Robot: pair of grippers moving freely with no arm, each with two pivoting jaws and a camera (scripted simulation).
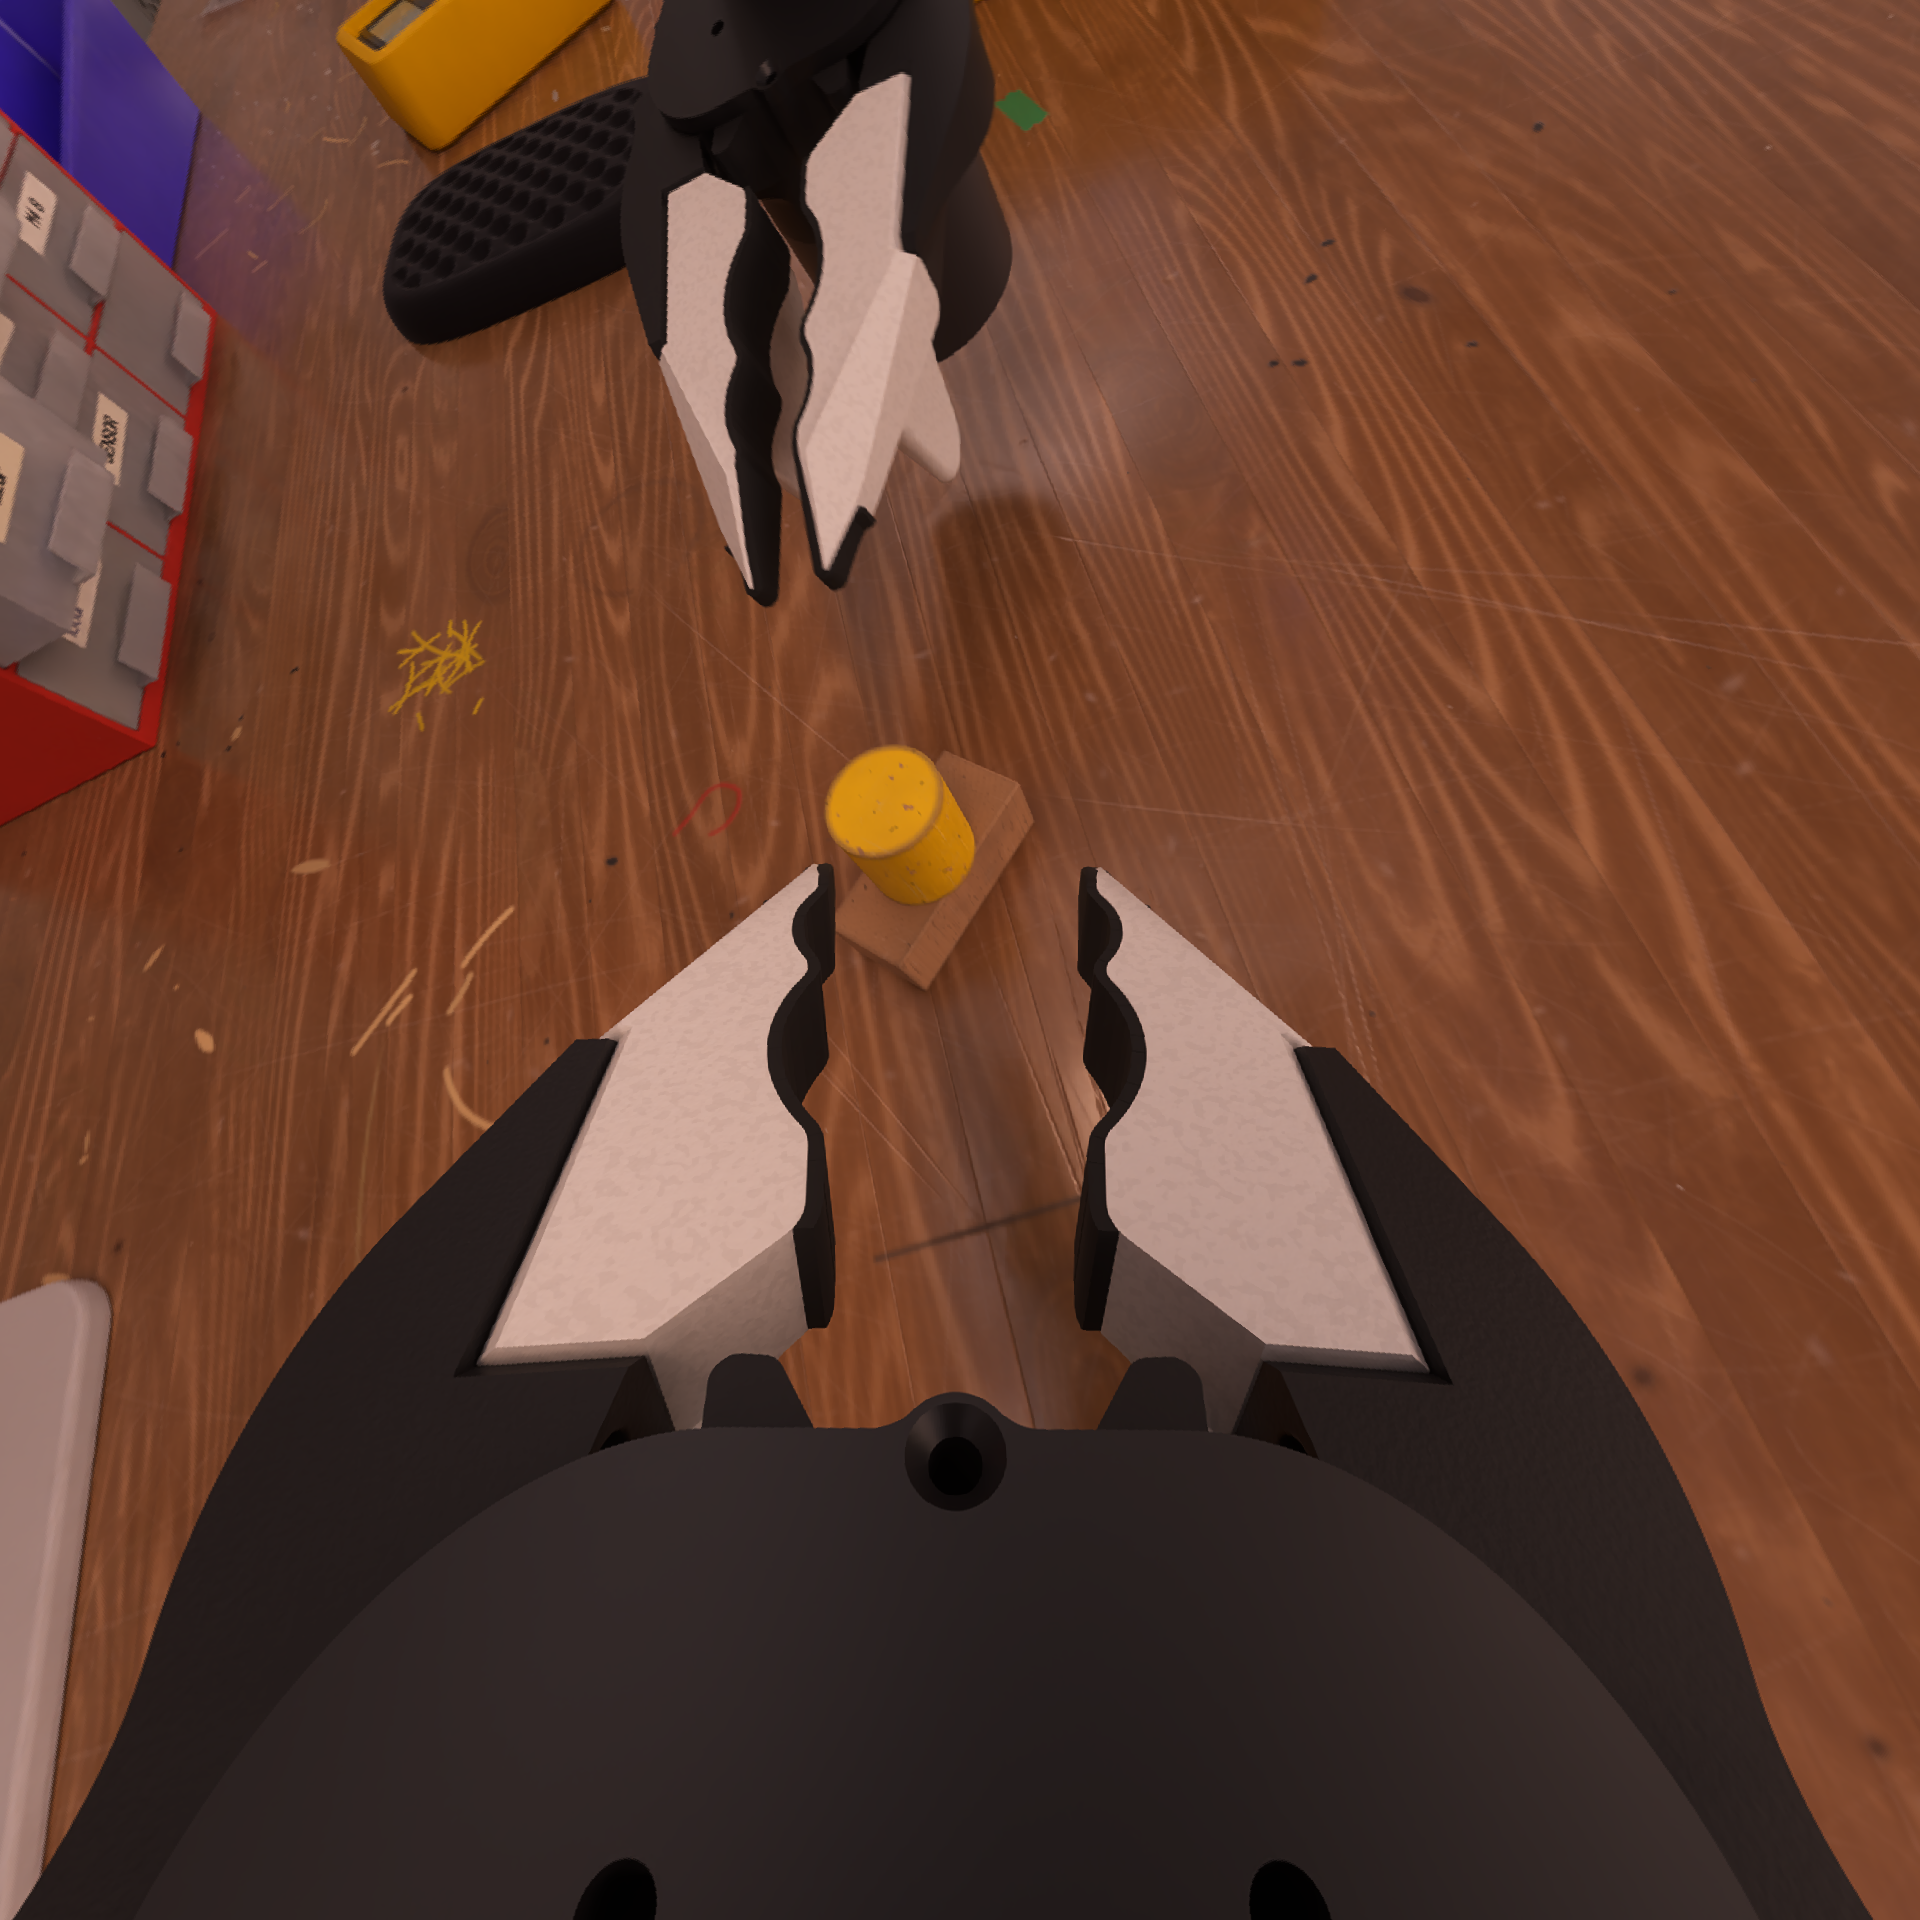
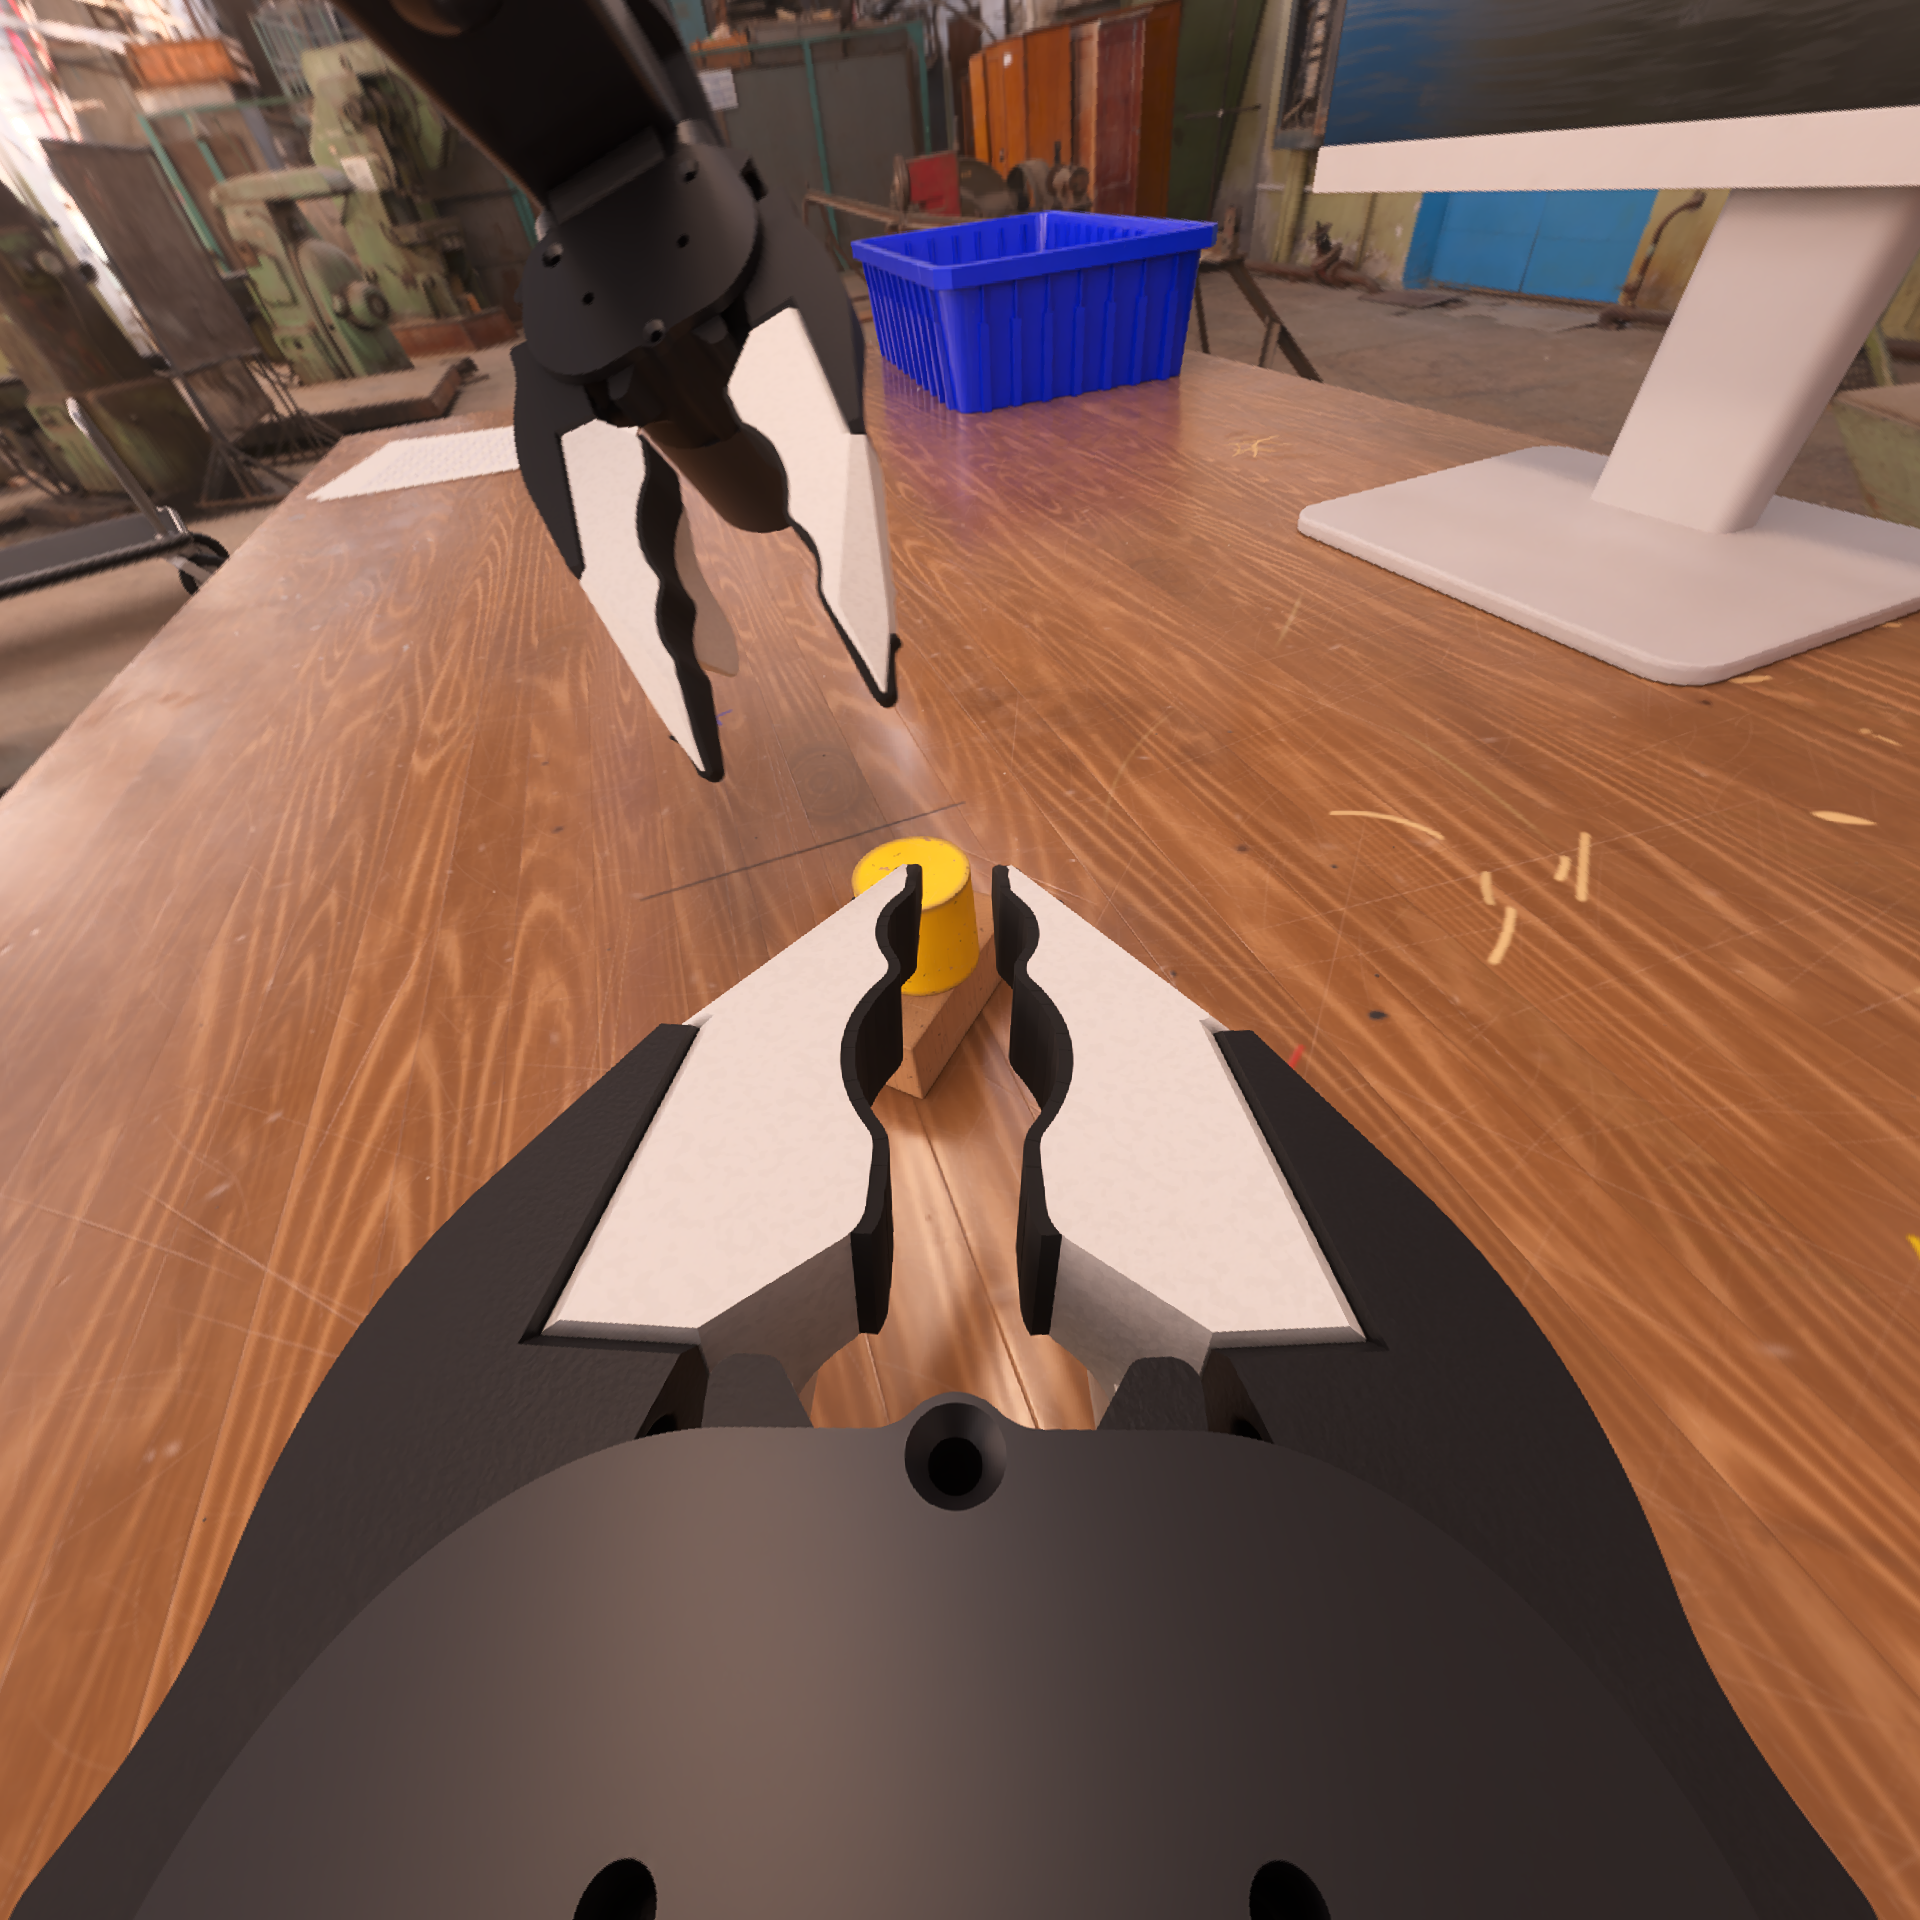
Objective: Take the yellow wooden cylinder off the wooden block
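The yellow wooden cylinder [image 1: 899, 826] stands upright on a small wooden block [image 1: 940, 925] on the wooden table. My left gripper [image 1: 956, 878] is open and empty, with its tips just short of the block and above it. In the right wrist view the cylinder [image 2: 943, 930] and the block [image 2: 940, 1039] show through the narrow gap of my right gripper [image 2: 956, 875], which is slightly open and empty. The left wrist view shows the right gripper [image 1: 800, 587] hovering beyond the cylinder, clear of it. The left gripper [image 2: 800, 732] hangs beyond it in the right wrist view.
A red drawer cabinet [image 1: 83, 468], a yellow device [image 1: 457, 52] and a black perforated oval pad [image 1: 509, 239] lie on the far left. A blue bin [image 2: 1039, 312], a white monitor stand [image 2: 1610, 561] and a white mat [image 2: 416, 462] stand farther off.
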